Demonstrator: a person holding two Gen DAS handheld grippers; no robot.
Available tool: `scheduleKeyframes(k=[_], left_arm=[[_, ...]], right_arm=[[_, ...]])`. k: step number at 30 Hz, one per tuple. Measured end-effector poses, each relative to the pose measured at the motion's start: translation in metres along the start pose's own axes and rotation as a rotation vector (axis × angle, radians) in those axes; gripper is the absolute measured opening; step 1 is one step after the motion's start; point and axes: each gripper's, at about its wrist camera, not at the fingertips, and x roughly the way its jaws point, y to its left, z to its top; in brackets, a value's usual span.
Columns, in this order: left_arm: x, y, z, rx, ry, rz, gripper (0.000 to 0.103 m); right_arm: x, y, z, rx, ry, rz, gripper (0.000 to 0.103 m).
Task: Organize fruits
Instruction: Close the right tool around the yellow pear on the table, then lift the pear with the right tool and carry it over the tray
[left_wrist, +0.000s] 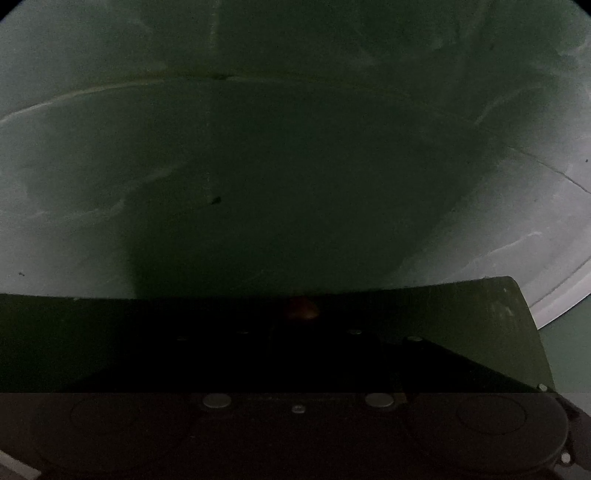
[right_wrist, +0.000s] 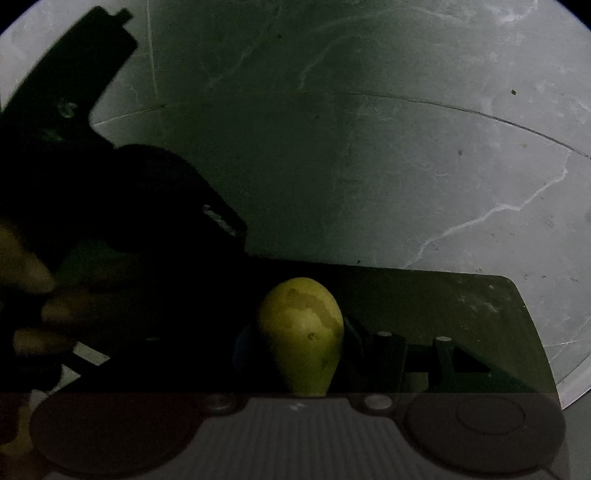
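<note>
The right wrist view shows a yellow-green pear (right_wrist: 301, 332) with brown blotches, standing upright and close to the camera. My right gripper (right_wrist: 303, 291) is shut on it above a pale marbled floor (right_wrist: 406, 166). A dark green finger plate (right_wrist: 461, 314) shows to the right of the pear. At the left, a hand (right_wrist: 26, 273) holds the black left gripper (right_wrist: 74, 92). The left wrist view is very dark. A small reddish-orange thing (left_wrist: 301, 310) peeks up at the middle of my left gripper (left_wrist: 299, 299). Its jaws are lost in shadow.
Grey-green marbled tiles with thin seams (left_wrist: 110, 92) fill both views, and a white vein (right_wrist: 480, 221) crosses them at the right. A lighter curved strip (left_wrist: 569, 291) runs at the lower right of the left wrist view.
</note>
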Motion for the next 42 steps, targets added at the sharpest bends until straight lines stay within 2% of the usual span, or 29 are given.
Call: scheduleKeyframes(k=[16, 28, 37, 42], left_arm=[[-0.037, 0.028, -0.019, 0.011, -0.001, -0.028, 0.026], [-0.068, 0.047, -0.031, 0.008, -0.025, -0.048, 0.026], [-0.094, 0.086, -0.047, -0.014, -0.027, -0.026, 0.026], [-0.096, 0.108, -0.057, -0.035, -0.023, -0.005, 0.026]], right_arm=[[-0.039, 0.029, -0.013, 0.013, -0.032, -0.025, 0.056], [-0.069, 0.068, -0.010, 0.016, -0.056, -0.045, 0.056], [-0.077, 0.106, -0.017, 0.011, -0.046, -0.026, 0.056], [-0.076, 0.128, -0.019, -0.002, -0.037, -0.010, 0.056]])
